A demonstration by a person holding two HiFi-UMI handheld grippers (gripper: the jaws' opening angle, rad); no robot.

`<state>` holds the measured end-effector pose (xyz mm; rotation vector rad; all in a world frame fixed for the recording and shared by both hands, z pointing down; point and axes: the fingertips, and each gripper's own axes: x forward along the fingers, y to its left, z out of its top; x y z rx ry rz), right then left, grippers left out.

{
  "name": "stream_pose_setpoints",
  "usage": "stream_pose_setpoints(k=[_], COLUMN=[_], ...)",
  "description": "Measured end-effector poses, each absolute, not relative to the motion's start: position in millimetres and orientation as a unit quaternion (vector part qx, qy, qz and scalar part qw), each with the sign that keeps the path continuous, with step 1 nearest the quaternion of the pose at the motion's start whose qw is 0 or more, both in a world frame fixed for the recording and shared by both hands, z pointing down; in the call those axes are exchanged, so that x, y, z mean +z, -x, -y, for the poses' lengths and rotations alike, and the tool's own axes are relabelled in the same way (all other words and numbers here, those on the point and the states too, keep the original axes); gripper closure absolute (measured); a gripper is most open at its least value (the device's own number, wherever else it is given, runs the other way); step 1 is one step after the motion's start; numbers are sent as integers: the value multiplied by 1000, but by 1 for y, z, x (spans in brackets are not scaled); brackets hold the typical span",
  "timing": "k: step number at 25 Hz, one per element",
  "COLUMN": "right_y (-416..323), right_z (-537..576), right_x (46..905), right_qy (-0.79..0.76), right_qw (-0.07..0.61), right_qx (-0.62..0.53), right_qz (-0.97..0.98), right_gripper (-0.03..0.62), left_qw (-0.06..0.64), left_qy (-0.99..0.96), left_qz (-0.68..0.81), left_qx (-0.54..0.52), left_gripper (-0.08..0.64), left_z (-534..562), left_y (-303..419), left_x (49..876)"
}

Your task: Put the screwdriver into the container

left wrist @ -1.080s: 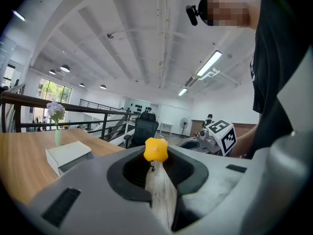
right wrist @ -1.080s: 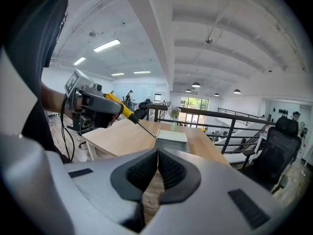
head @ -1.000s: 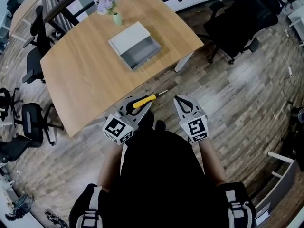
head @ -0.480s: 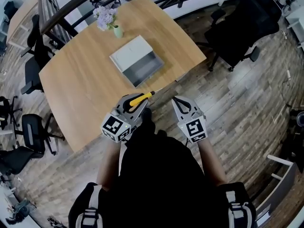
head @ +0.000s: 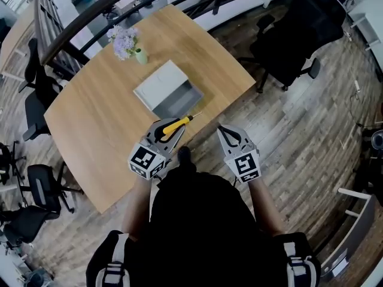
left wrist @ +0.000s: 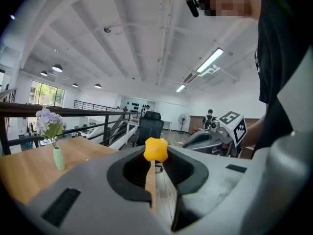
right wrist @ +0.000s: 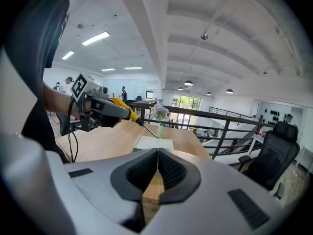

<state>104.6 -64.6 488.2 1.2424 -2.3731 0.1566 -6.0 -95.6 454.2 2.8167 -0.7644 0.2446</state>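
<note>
Screwdriver [head: 179, 122] has drawn nearer the container [head: 157, 82] (left gripper [head: 172, 130] clamps it).

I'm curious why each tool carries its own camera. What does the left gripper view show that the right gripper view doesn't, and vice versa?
Only the left gripper view: the right gripper seen from outside, and the screwdriver end-on, yellow handle clamped in this gripper's jaws. Only the right gripper view: its own jaws shut on nothing, the container, the left gripper from outside and the screwdriver's metal shaft. Both: the screwdriver, the wooden table, the flower vase.
</note>
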Motion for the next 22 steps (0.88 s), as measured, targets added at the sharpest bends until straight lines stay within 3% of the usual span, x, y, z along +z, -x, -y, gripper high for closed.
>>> stream_pose_setpoints(k=[22], right_y=[-66], right_z=[132], right_x=[508], right_qy=[-456], right_qw=[248], right_qx=[73], right_qz=[852], right_gripper=[568], left_qw=[128], left_qy=[-949], left_qz=[260], left_qx=[127], left_gripper=[468], left_z=[175], left_y=[53], left_x=[508])
